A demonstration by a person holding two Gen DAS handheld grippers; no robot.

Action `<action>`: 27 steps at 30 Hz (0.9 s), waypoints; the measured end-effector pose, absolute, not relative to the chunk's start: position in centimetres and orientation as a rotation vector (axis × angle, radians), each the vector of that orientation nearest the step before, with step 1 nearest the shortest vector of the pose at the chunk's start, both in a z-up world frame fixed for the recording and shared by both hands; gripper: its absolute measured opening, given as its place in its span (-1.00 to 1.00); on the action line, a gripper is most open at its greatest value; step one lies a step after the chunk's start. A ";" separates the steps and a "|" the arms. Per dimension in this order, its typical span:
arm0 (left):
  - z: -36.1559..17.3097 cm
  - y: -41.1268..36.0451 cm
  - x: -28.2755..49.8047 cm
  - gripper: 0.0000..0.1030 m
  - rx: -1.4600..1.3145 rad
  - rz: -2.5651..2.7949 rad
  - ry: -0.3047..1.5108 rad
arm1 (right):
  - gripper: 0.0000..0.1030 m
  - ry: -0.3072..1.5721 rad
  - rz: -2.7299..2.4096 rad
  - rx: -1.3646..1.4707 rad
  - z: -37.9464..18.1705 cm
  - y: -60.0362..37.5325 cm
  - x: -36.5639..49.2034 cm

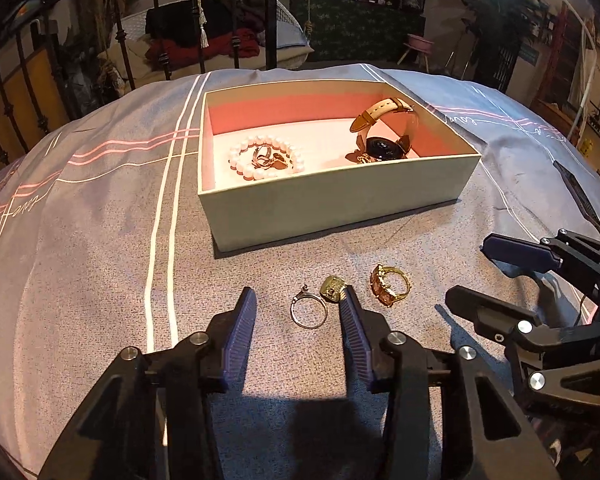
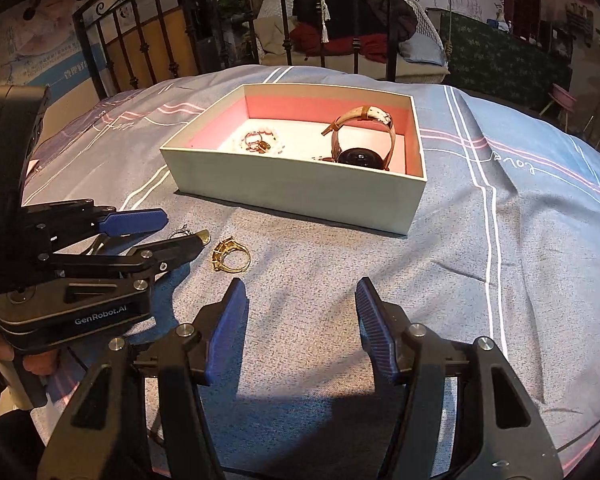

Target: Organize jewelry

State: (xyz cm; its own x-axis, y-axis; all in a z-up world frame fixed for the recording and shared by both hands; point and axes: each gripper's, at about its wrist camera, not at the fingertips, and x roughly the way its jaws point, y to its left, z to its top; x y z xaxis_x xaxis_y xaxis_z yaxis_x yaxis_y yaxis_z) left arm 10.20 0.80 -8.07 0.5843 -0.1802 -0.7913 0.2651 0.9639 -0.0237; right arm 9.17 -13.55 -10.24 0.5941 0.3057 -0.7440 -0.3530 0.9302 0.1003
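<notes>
Left tongs (image 1: 297,306) low over the bed (image 1: 100,240), wide apart, pointing far toward the box (image 1: 332,196), straddling the silver ring (image 1: 309,311) lying flat, gold ring (image 1: 332,289) touching the right pad. Right tongs (image 2: 300,300) wide, holding nothing, level. Amber-stone ring (image 1: 389,284) stands on edge, just right; watch (image 1: 384,136) and pearl bracelet (image 1: 266,159) in box.

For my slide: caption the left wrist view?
Open left claw over silver ring; box beyond.
</notes>
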 end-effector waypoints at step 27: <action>-5.9 0.1 8.9 -0.65 0.039 -0.286 0.875 | -0.91 0.864 0.454 -0.062 -10.2 -12.7 9.4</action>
